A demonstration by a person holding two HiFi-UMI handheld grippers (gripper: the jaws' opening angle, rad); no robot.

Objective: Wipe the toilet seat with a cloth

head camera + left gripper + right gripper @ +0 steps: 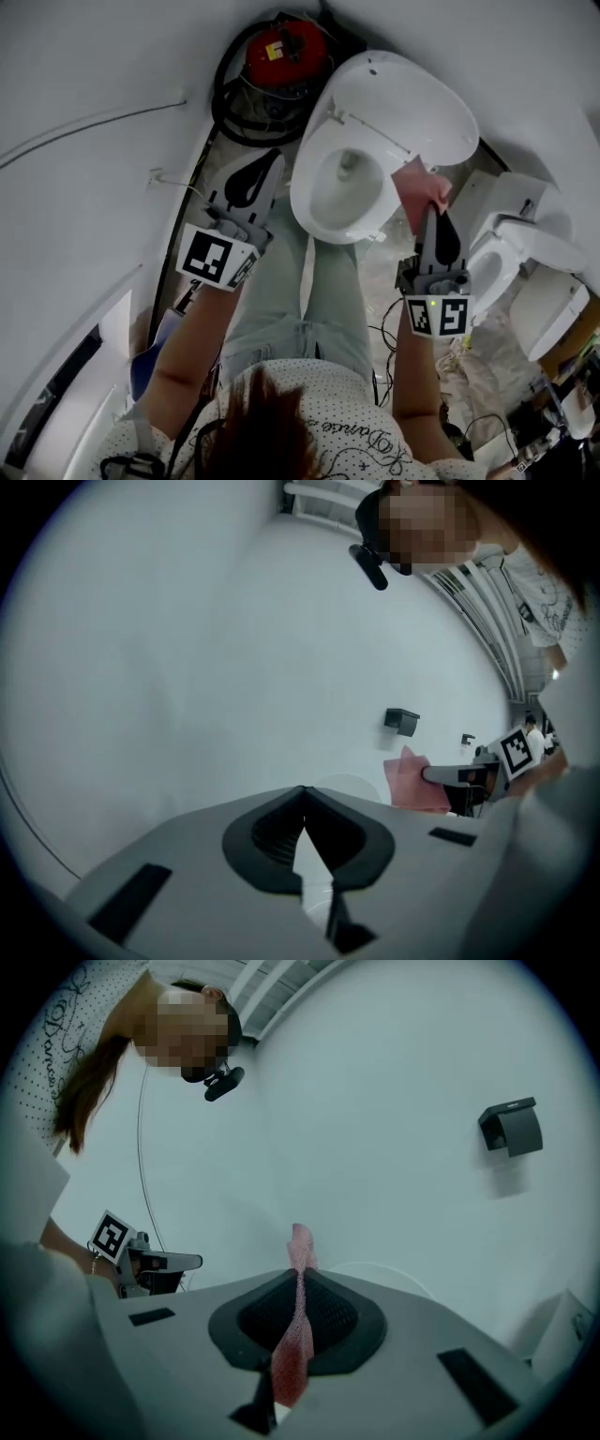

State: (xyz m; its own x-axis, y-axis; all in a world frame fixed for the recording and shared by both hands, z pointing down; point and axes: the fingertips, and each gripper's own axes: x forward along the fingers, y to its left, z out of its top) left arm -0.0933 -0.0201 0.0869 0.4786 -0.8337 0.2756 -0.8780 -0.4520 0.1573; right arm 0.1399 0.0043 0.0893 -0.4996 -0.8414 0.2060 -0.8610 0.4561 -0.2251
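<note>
A white toilet stands ahead of me, its bowl ring (314, 192) open and its lid (412, 103) raised behind. My right gripper (430, 212) is shut on a pink cloth (421, 188) at the ring's right edge, under the raised lid. Whether the cloth touches the ring I cannot tell. In the right gripper view the cloth (298, 1321) runs pinched between the shut jaws of that gripper (299, 1274). My left gripper (275, 157) hangs left of the bowl, shut and empty. From the left gripper (303, 799) view, the cloth (412, 782) shows beside the right gripper (461, 776).
A red appliance (284, 49) ringed by a black hose sits behind the toilet on the left. More white toilet fixtures (525, 253) stand to the right, with cables on the floor. A black holder (512, 1127) is fixed on the pale wall. My legs are before the bowl.
</note>
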